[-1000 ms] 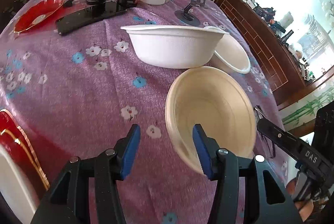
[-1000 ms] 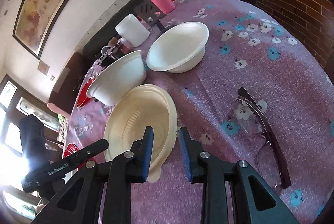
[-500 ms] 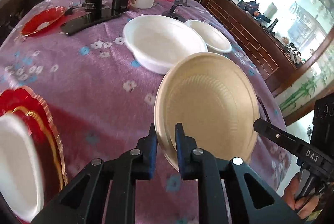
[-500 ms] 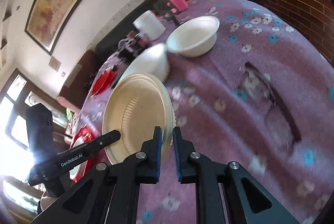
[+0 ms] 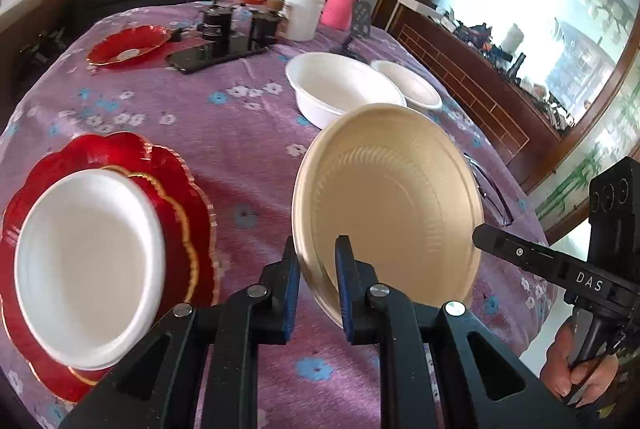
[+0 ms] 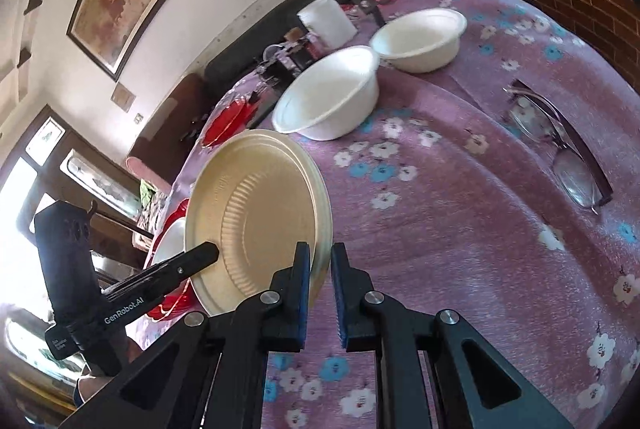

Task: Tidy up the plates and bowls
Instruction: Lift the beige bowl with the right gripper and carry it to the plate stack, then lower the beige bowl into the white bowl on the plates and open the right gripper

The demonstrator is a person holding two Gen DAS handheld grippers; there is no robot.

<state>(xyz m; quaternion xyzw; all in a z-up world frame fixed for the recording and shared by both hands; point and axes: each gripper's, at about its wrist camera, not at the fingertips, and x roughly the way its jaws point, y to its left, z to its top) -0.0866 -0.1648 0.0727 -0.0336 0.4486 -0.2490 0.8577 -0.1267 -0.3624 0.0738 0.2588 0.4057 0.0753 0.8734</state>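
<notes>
Purple cloth (image 5: 248, 157): it covers the whole table with small flowers, and all the dishes stand on it.
Red stack (image 5: 188, 189): two scalloped red plates lie at my left side, with a white foam bowl (image 5: 88, 265) on top of them. This is the nearest pile to my left tongs.
White bowls: the bigger one (image 5: 340, 93) and the smaller one (image 5: 408, 89) stand touching each other, further away from me, beyond the thing I carry.
Beige plate (image 5: 392, 213): it is in the air above the cloth, tilted up on its edge, with its hollow face turned to my right side. It seems to be more than one plate nested, I see several rims in the right view (image 6: 256, 213).
Left tongs (image 5: 316, 285): pressed together on the near rim of the beige plate; the blue pads pinch it from both faces.
Right tongs (image 6: 320, 289): also closed on the same plate, on the rim at my right side.
Relation for the coming move: the red stack lies to the left of the plate and lower, so I judge that the plate must travel left and come down flat. My left hand is nearer to this pile.
Glasses (image 6: 560, 153): they lie on the cloth at my right, well apart from the plate.
</notes>
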